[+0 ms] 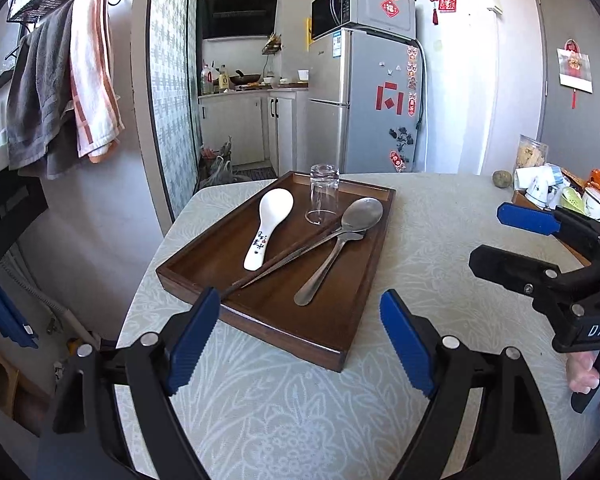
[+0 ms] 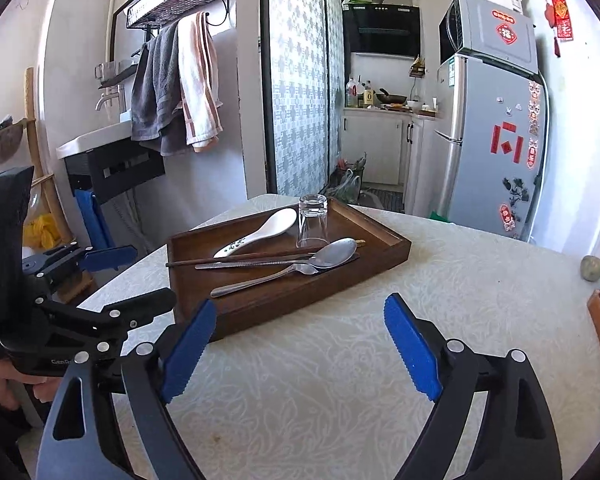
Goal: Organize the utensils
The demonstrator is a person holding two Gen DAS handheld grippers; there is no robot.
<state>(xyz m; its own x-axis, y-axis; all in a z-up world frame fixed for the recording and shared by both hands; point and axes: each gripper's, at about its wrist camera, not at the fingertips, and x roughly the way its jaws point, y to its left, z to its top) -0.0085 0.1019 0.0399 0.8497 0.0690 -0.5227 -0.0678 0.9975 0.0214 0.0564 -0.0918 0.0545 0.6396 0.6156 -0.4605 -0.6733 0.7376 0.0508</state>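
A brown wooden tray (image 1: 332, 344) (image 2: 396, 250) sits on the white patterned table. In it lie a white ceramic spoon (image 1: 270, 220) (image 2: 260, 230), a large metal spoon (image 1: 360, 213) (image 2: 334, 253), a smaller metal spoon (image 1: 324, 270) (image 2: 260, 280) and dark chopsticks (image 1: 276, 262) (image 2: 236, 258). A clear glass (image 1: 323, 194) (image 2: 313, 220) stands upside down at the tray's far side. My left gripper (image 1: 300, 336) is open and empty, just short of the tray's near edge. My right gripper (image 2: 300, 340) is open and empty over the table beside the tray.
A second tray (image 1: 560, 200) with cups and snack packets stands at the table's right, with a round stone (image 1: 502, 179) (image 2: 592, 268) near it. A fridge (image 1: 364, 104) stands behind the table. Towels (image 2: 176, 80) hang left above a sink.
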